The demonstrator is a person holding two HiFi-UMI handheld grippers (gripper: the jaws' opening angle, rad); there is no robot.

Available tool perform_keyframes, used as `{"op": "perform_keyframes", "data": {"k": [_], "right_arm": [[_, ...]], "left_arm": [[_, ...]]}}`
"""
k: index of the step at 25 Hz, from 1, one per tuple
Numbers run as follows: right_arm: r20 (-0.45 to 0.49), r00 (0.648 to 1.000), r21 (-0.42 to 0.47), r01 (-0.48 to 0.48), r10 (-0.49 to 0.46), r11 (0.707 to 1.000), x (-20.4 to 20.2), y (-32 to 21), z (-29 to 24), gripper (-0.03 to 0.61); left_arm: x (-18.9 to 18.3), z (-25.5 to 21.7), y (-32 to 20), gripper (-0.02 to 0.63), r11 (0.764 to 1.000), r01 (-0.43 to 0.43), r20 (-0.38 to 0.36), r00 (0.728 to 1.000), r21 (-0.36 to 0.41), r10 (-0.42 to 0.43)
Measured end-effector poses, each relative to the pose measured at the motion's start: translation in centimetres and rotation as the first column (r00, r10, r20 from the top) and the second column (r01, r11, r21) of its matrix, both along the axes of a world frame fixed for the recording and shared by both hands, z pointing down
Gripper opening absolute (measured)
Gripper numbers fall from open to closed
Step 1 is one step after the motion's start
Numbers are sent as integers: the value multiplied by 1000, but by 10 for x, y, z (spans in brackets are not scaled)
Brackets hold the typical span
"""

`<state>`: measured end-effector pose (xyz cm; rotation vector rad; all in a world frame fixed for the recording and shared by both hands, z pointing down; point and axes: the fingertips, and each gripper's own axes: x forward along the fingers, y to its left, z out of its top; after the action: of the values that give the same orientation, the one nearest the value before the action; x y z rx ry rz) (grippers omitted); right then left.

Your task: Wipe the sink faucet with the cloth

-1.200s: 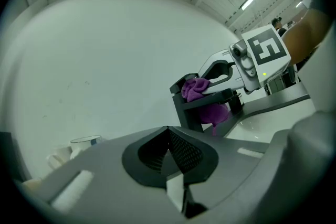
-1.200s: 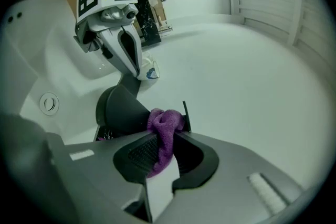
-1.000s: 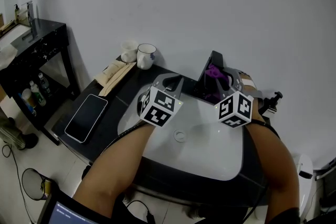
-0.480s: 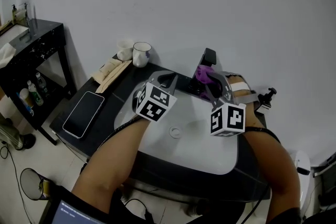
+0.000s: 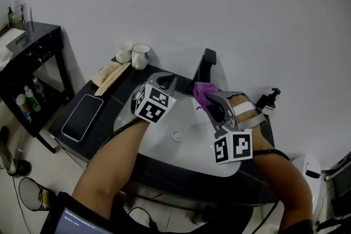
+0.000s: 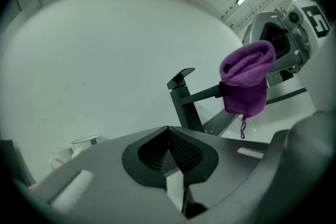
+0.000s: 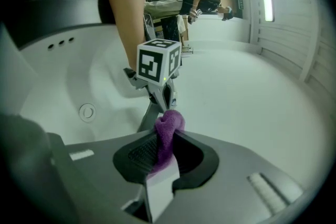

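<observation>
The right tool [image 7: 166, 139] was clamped on the purple cloth [image 7: 169, 124] near the black faucet [image 5: 204, 66], while the left tool [image 6: 168, 132] was closed and empty.

A dark surface [image 5: 115, 98] is carrying a white sink [image 5: 189, 148] set into it. A black phone [image 5: 82, 117] is lying flat at its left end, with a beige folded bundle [image 5: 109, 74] beyond it. A white mug [image 5: 140, 56] and a smaller cup [image 5: 123, 52] are sitting side by side at the back corner. A black faucet [image 5: 204, 67] is rising behind the sink, and a pump bottle [image 5: 270, 99] is standing at the right.
</observation>
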<state>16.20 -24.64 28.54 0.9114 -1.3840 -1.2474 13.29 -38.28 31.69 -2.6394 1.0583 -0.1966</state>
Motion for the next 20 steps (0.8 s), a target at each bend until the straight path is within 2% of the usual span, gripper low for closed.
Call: {"op": "perform_keyframes", "data": {"k": [5, 10, 14, 17, 20], "right_arm": [[-88, 996, -14, -1, 0, 1000, 6, 6, 33, 63], [-116, 993, -22, -31, 28, 999, 18, -19, 63, 63], [-76, 995, 37, -65, 68, 997, 31, -50, 57, 64], [-11, 994, 23, -111, 111, 994, 41, -71, 59, 63], [-9, 993, 48, -118, 118, 992, 46, -85, 65, 63]], "left_arm": [[-3, -1, -2, 17, 1000, 18, -1, 1000, -5, -18], [-4, -2, -4, 17, 1000, 23, -13, 1000, -9, -23], [0, -3, -1, 17, 1000, 12, -16, 1000, -5, -12], [3, -4, 0, 17, 1000, 2, -19, 1000, -2, -2], [5, -4, 1, 17, 1000, -4, -23, 1000, -3, 4]]}}
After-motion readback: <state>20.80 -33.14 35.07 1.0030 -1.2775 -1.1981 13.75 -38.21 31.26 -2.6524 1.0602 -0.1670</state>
